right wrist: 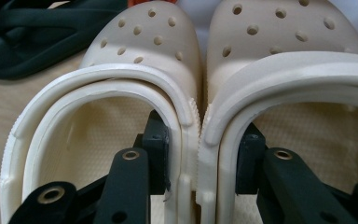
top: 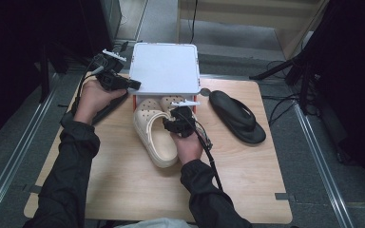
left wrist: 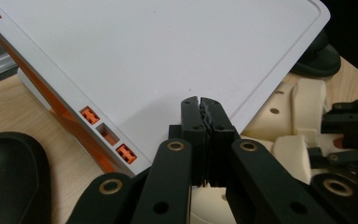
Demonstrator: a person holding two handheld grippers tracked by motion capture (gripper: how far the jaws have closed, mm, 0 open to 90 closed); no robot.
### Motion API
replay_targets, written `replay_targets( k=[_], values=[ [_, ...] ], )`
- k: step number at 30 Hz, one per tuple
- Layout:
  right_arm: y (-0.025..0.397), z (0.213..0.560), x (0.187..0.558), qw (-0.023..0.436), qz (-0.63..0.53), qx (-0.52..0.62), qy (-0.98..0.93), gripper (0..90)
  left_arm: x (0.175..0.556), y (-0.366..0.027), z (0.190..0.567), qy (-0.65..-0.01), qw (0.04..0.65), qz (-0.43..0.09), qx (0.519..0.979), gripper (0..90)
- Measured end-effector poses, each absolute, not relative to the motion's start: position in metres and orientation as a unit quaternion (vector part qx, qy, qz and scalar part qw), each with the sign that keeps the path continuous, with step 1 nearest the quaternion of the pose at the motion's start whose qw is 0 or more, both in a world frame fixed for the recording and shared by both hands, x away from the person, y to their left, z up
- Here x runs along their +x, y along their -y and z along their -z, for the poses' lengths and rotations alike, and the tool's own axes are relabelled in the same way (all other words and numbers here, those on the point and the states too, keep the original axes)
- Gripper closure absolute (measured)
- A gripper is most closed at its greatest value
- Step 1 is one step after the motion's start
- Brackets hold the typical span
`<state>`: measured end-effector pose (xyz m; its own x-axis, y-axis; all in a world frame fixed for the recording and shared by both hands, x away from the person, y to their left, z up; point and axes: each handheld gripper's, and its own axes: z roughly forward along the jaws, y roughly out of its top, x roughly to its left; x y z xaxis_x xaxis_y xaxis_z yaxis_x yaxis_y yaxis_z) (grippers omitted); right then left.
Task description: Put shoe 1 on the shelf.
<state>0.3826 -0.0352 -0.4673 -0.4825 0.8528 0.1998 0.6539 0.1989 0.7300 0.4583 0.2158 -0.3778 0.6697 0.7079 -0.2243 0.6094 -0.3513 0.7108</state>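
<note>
A pair of cream clogs (top: 154, 135) lies side by side on the wooden table, toes under the front edge of a white lid (top: 165, 66). My right gripper (top: 178, 116) has one jaw inside each clog. In the right gripper view it (right wrist: 198, 140) is shut on their two touching side walls, the left clog (right wrist: 140, 42) and the right clog (right wrist: 279, 37). My left gripper (top: 132, 84) is shut on the lid's front left corner and holds it tilted up. The left gripper view shows its jaws pressed together on the lid (left wrist: 168, 46), above the orange box wall (left wrist: 74, 121).
One black flip-flop (top: 237, 116) lies right of the box, another (top: 108, 107) under my left hand. The table (top: 247, 180) has bare wood in front and to the right. Dark stands and cables surround the table on the floor.
</note>
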Motion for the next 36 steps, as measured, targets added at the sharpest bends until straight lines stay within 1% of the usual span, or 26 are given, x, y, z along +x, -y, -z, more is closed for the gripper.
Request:
replay_targets(
  k=[7, 14, 25, 29, 36],
  values=[
    [0.029, 0.469, 0.402, 0.137, -0.392, 0.506, -0.756, 65.9, 0.458, -0.216, 0.378, -0.403, 0.404, -0.061, 0.819, 89.4],
    [0.030, 0.478, 0.413, 0.142, -0.394, 0.523, -0.743, 65.9, 0.459, -0.216, 0.378, -0.403, 0.406, -0.059, 0.818, 89.4],
    [0.026, 0.483, 0.419, 0.145, -0.407, 0.540, -0.723, 65.7, 0.459, -0.214, 0.379, -0.400, 0.408, -0.057, 0.819, 89.5],
    [0.022, 0.484, 0.419, 0.160, -0.402, 0.533, -0.727, 65.4, 0.459, -0.215, 0.379, -0.399, 0.409, -0.055, 0.819, 89.5],
    [0.022, 0.484, 0.423, 0.158, -0.402, 0.541, -0.722, 64.6, 0.459, -0.214, 0.379, -0.399, 0.409, -0.057, 0.819, 89.5]
  ],
)
